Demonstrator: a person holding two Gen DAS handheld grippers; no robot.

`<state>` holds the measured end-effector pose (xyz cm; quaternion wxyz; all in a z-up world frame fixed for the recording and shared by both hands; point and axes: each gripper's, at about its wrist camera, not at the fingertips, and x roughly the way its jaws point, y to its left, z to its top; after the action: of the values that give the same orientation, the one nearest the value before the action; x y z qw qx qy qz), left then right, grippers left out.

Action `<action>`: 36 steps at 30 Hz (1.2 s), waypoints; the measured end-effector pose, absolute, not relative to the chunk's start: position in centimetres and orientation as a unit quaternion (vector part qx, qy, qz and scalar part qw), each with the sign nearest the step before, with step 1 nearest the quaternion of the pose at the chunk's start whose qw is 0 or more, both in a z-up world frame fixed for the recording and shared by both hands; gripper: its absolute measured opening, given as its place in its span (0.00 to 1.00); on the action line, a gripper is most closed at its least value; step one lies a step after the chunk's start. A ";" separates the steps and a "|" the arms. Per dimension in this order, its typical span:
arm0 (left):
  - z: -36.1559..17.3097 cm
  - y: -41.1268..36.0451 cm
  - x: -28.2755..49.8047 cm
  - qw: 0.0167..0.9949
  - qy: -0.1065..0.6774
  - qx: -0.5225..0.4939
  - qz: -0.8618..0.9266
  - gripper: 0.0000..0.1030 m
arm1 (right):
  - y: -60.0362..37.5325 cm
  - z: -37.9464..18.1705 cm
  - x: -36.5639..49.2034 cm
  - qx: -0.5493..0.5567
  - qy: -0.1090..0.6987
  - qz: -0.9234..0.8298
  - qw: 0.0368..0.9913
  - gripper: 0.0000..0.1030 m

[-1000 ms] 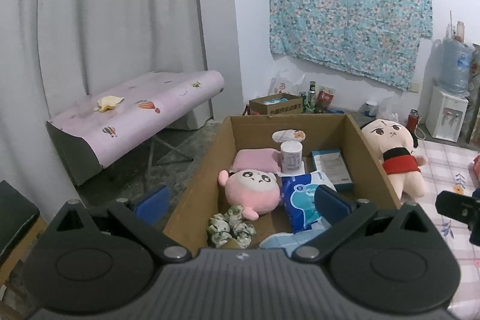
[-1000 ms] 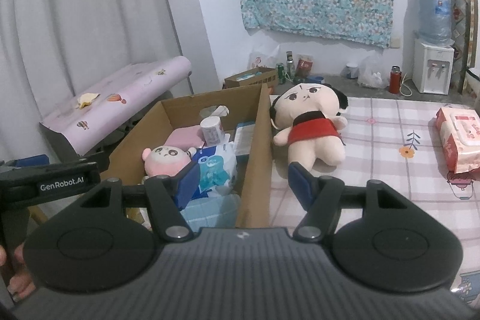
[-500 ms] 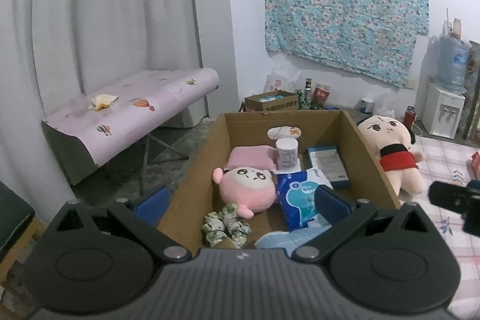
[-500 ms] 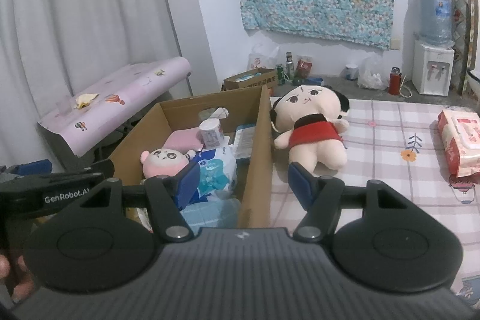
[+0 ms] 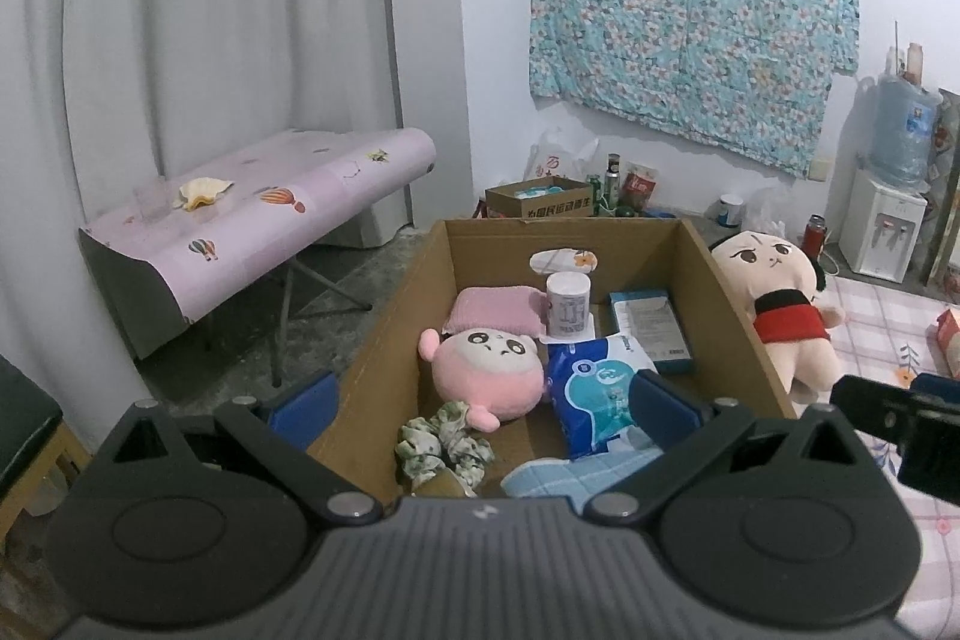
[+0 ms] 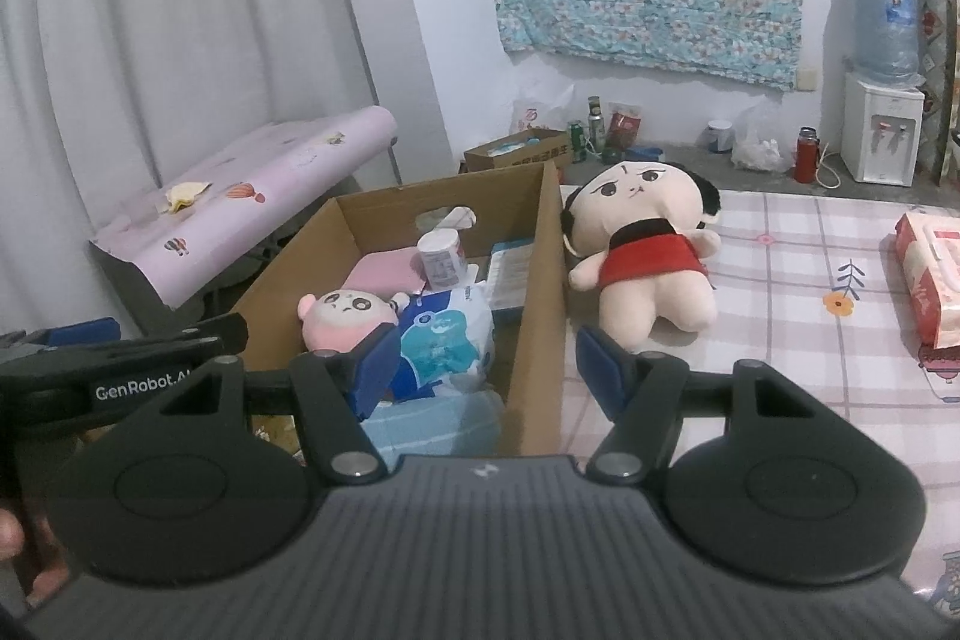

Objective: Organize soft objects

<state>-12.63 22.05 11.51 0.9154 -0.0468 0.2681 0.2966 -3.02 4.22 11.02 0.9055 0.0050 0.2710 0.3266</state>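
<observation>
1. So the soft stuff is mostly sitting in the cardboard box (image 5: 384, 340) right in front of me: a pink round plush (image 5: 486, 370) in the middle, a pink folded cloth (image 5: 498, 307) behind it, a green scrunchie (image 5: 441, 445) at the near edge, and a light blue quilted cloth (image 5: 576, 478) in the near right corner.
2. Also in the box: a blue tissue pack (image 5: 594, 394) touching the plush's right side, a white cup (image 5: 567, 304) further back, and a flat teal box (image 5: 651, 328) along the right wall.
3. The big doll in the red top (image 6: 642, 256) is outside the box, just beside its right wall, lying on the checked bench (image 6: 798, 292).
4. A wet wipes pack (image 6: 927, 280) sits on the far right of the bench, well apart from the doll.
5. My left gripper (image 5: 480, 400) hangs over the near end of the box, jaws wide, nothing in them.
6. My right gripper (image 6: 489, 370) straddles the box's right wall, jaws apart, empty too.
</observation>
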 end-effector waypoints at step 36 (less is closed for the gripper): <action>12.1 20.8 -13.7 0.921 0.250 -0.055 0.294 1.00 | 2.9 12.2 -5.0 0.005 0.250 0.315 0.916 0.64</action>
<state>-13.69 20.83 12.13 0.9208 -0.0550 0.2499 0.2945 -4.97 2.94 12.19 0.9156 0.0054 0.2500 0.3148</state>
